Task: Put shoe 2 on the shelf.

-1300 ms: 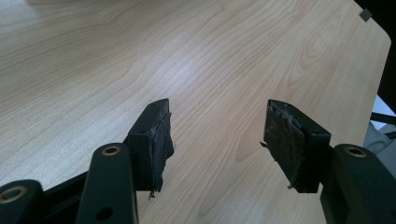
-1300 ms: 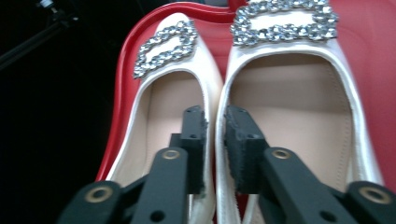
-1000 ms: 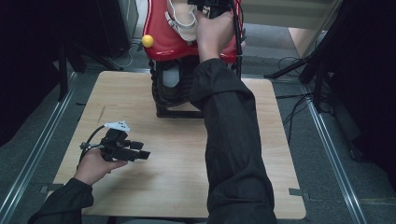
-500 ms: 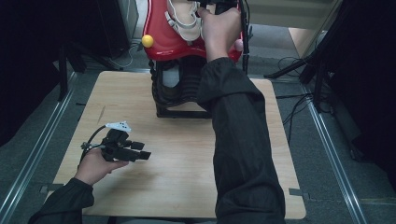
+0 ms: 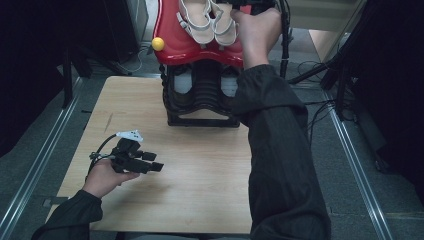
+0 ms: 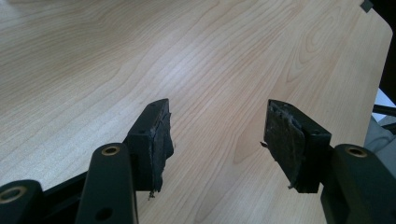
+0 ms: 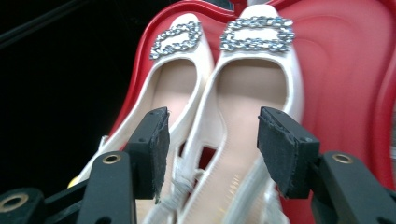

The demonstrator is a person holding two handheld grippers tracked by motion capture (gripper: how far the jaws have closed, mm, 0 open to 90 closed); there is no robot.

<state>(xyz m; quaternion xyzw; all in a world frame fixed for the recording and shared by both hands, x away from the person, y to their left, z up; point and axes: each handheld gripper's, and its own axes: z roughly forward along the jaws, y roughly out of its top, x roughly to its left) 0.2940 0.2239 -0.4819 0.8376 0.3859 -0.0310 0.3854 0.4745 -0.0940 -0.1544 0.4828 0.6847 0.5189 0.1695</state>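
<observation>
A pair of cream slingback shoes with rhinestone buckles lies side by side, the left shoe (image 5: pixel 196 20) (image 7: pixel 180 60) and the right shoe (image 5: pixel 224 25) (image 7: pixel 252 79), on a red moulded shelf (image 5: pixel 175 45) (image 7: pixel 345 70). My right gripper (image 5: pixel 239 6) (image 7: pixel 212 126) hovers over their heel ends. Its jaws have just been opening and hold nothing, with the pads off the shoes. My left gripper (image 5: pixel 152 161) (image 6: pixel 217 116) rests low over the wooden table (image 5: pixel 200 175) (image 6: pixel 140 56) at the front left, open and empty.
The red shelf sits on a black ribbed stand (image 5: pixel 200 95) at the table's far edge. A yellow ball (image 5: pixel 158 43) is at the shelf's left rim. Dark stands and cables (image 5: pixel 340 75) crowd the floor to the right.
My right hand has shifted to the right and slightly up, off the shoes, so both shoes now show side by side. The left hand has stayed put.
</observation>
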